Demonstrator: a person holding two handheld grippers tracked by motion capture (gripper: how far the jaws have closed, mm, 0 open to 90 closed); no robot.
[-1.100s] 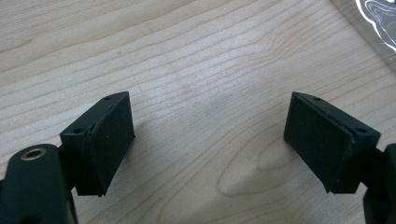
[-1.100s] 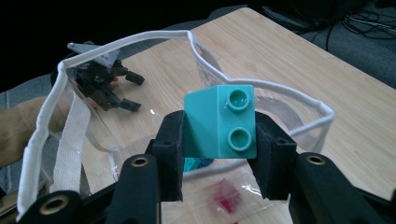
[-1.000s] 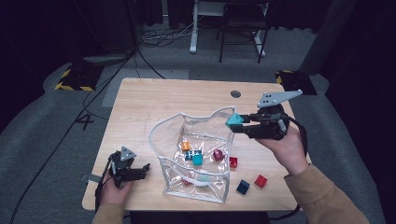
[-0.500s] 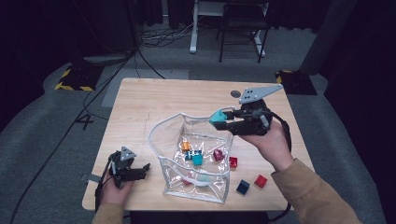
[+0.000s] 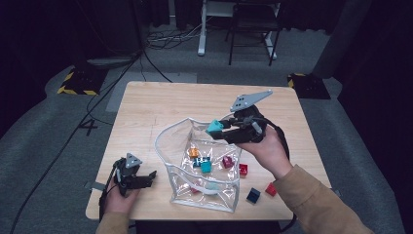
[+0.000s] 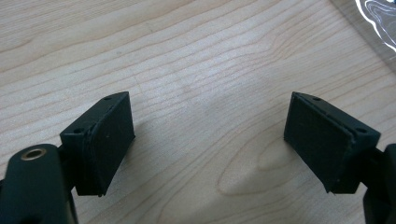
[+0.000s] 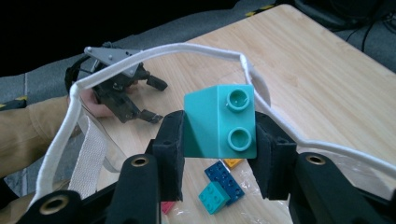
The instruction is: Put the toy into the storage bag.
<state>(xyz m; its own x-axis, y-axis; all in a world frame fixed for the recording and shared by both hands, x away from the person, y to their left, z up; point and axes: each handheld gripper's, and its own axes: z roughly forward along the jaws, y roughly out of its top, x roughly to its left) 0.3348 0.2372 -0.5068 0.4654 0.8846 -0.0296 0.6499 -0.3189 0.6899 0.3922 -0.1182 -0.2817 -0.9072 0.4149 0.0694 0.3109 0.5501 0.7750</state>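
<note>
Carrying a teal brick (image 7: pixel 220 122) clamped between its jaws, the right gripper (image 5: pixel 227 129) hovers just above the clear pouch's (image 5: pixel 204 195) open rim; the left gripper (image 5: pixel 138 179) rests wide open on the counter (image 5: pixel 156 105).

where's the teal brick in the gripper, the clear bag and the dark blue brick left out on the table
teal brick (image 7: pixel 219 122), right gripper view, its studded face
clear bag (image 5: pixel 168 137), high view, its white rim
dark blue brick (image 5: pixel 253 195), high view, its top
</note>
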